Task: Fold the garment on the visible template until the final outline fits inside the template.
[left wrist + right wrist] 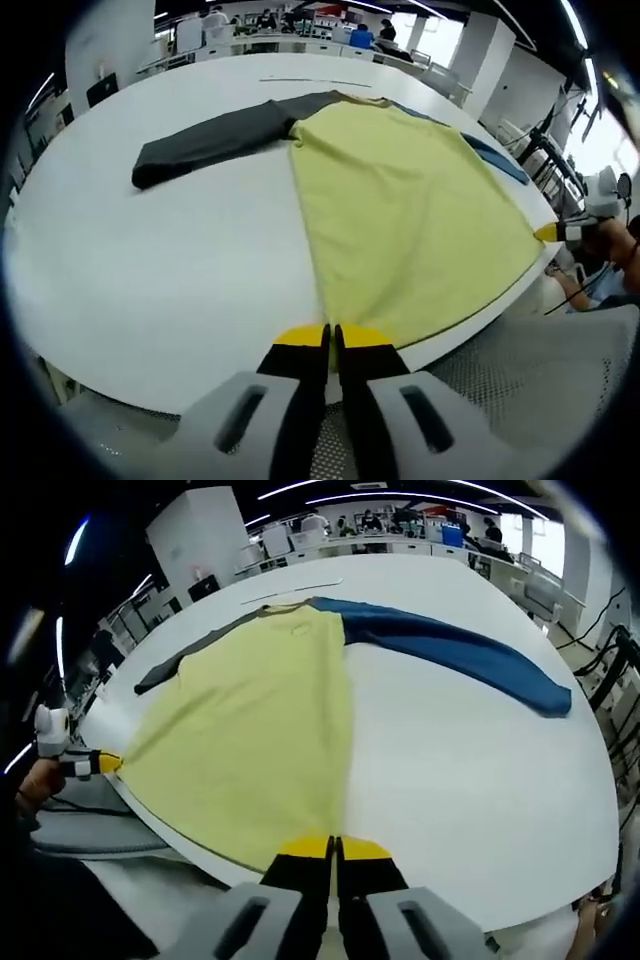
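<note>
A yellow garment lies flat on the white table, collar far from me and hem at the near edge. Its grey sleeve stretches left and its blue sleeve stretches right. My left gripper is shut at the hem's left corner, its yellow tips on the fabric edge. It also appears in the right gripper view as the left gripper. My right gripper is shut at the hem's right corner. In the left gripper view the right gripper touches that same corner.
A thin dark line runs across the table beyond the collar. Grey mesh hangs below the near table edge. Desks and people fill the far room. A hand holds the right gripper.
</note>
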